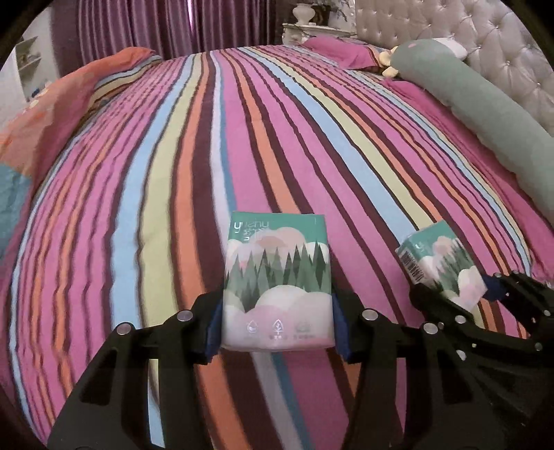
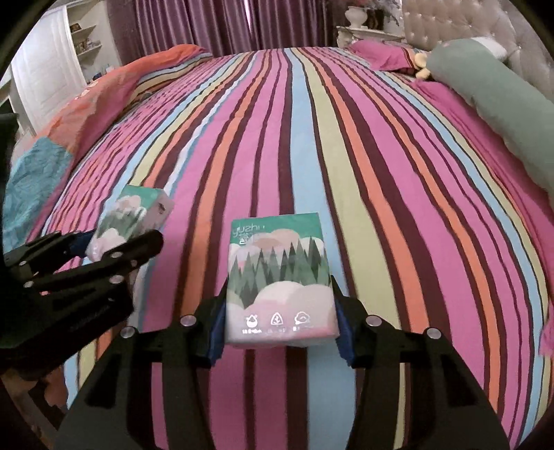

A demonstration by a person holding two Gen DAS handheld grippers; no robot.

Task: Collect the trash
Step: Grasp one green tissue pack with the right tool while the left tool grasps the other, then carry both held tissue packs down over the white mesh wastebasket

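A: Left wrist view first. What has the left gripper [image 1: 277, 322] got?

B: A tissue pack [image 1: 277, 280], green with a forest print. The blue pads [image 1: 213, 329] press on both its sides, so the jaws are closed on it, and it is held above the striped bedspread [image 1: 242, 138].

A: And on the right of that view?

B: The right gripper [image 1: 453, 290], clamped on a second tissue pack [image 1: 439, 263] of the same print, barcode end facing left.

A: Does the right wrist view agree?

B: Yes. There the right gripper [image 2: 280, 325] has its pads tight on the second tissue pack [image 2: 280, 277], held near the camera over the bedspread [image 2: 311, 138]. The left gripper [image 2: 117, 242] is at the left with the first pack [image 2: 135, 218] between its fingers.

A: Anything at the far end?

B: A long green bolster [image 1: 484, 114] lies along the tufted headboard [image 1: 450, 31] at far right, a pink pillow [image 1: 339, 52] beside it, purple curtains [image 1: 173, 27] behind.
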